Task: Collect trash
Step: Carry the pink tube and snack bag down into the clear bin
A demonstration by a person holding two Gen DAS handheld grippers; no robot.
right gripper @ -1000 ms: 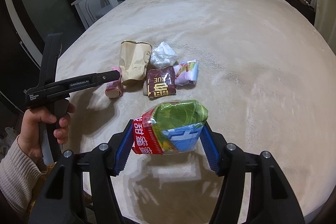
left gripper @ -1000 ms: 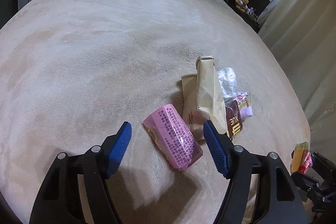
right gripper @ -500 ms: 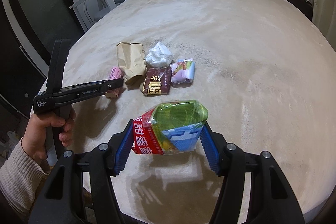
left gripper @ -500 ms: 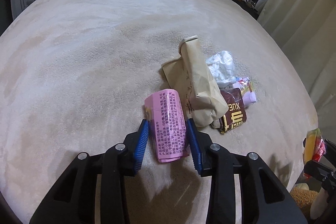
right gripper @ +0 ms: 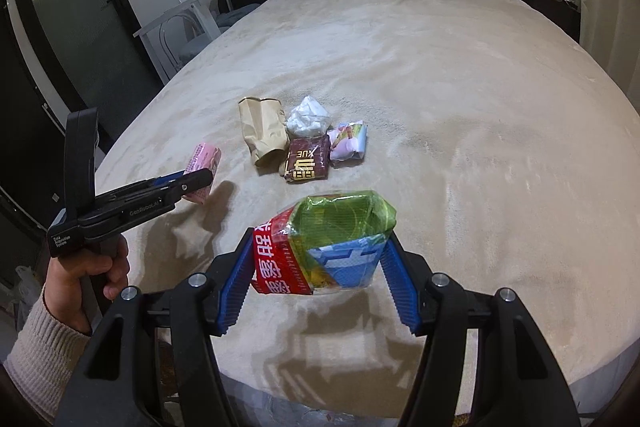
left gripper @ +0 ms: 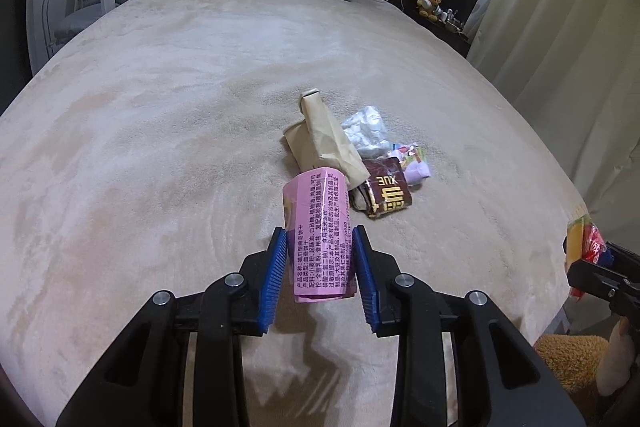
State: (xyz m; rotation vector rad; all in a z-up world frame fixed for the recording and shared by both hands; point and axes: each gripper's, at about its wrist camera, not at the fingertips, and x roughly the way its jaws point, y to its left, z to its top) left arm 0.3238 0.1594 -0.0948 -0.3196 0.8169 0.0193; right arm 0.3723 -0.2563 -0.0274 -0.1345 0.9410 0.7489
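The left hand-held gripper (left gripper: pixel 320 259) has just closed on the pink wrapper (left gripper: pixel 318 235), held clear above the beige bed (left gripper: pixel 160 147). Beyond it lie a brown paper bag (left gripper: pixel 324 143), crumpled white plastic (left gripper: pixel 366 127) and a dark brown packet (left gripper: pixel 386 195).

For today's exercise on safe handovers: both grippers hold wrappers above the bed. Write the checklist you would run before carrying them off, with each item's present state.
1. Left gripper pads clamp the pink wrapper; its jaws have just been closing: ok.
2. Pink wrapper lifted clear of the blanket, per the right wrist view: ok.
3. Right gripper grips the green-and-red snack bag: ok.
4. Pile cleared? Brown paper bag, white tissue, brown sachet and pastel wrapper remain: not ok.
5. Trash bin located: cannot tell.
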